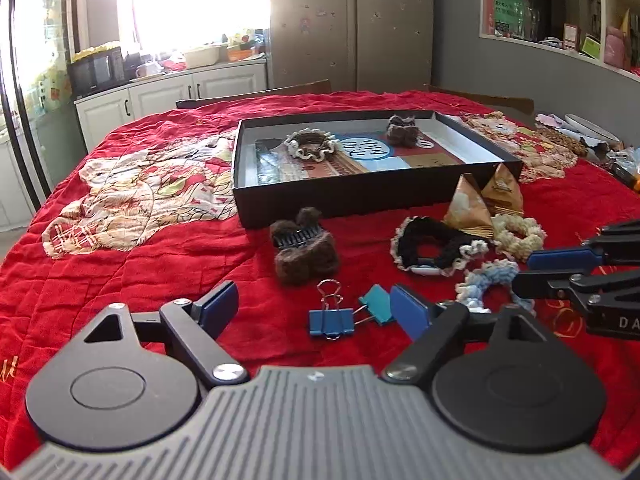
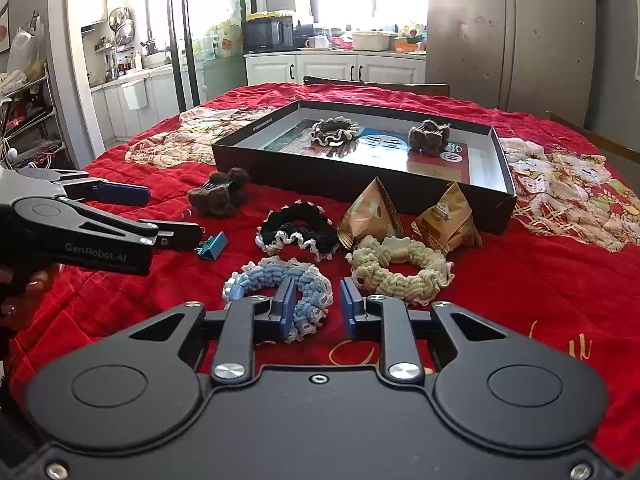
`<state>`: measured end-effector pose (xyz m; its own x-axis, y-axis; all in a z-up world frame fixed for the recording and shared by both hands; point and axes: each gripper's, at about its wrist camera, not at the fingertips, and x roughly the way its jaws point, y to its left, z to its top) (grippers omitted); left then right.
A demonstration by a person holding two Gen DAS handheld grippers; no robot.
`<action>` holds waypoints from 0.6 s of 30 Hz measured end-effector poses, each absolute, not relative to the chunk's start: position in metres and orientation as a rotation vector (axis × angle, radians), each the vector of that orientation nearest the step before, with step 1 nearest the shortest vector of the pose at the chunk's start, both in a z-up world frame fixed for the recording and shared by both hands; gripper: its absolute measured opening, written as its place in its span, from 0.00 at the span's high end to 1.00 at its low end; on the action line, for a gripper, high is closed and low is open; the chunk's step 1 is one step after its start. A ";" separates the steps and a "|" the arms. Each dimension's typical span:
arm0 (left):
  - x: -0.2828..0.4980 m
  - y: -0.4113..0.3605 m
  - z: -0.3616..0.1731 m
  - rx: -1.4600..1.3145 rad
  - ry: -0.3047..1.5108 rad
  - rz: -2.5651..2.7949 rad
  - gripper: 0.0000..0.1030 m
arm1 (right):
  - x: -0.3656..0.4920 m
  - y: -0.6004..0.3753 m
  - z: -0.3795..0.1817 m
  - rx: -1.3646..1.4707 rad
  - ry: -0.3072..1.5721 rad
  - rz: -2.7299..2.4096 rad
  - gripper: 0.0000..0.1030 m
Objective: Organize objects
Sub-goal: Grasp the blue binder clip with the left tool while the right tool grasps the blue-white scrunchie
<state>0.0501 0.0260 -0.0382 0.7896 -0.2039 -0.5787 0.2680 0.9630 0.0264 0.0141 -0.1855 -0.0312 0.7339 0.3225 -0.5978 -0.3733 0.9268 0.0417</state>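
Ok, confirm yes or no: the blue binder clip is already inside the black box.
No, the blue binder clip lies on the red cloth, outside the black box.

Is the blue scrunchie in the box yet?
Out. The blue scrunchie lies on the red cloth, short of the box, between the right gripper's fingers.

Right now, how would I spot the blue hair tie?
Find the shallow black cardboard box on the red quilt. Three crocheted scrunchies lie before it; the pale blue yarn scrunchie is nearest the right hand-held gripper, the only blue one.
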 end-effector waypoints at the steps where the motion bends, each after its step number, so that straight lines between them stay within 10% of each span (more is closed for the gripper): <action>1: 0.051 0.027 -0.040 0.106 0.614 -0.253 0.19 | 0.014 -0.185 -0.032 -0.081 0.644 0.384 0.78; 18: 0.062 0.036 -0.051 0.023 0.660 -0.266 0.52 | 0.020 -0.179 -0.044 -0.074 0.660 0.379 0.79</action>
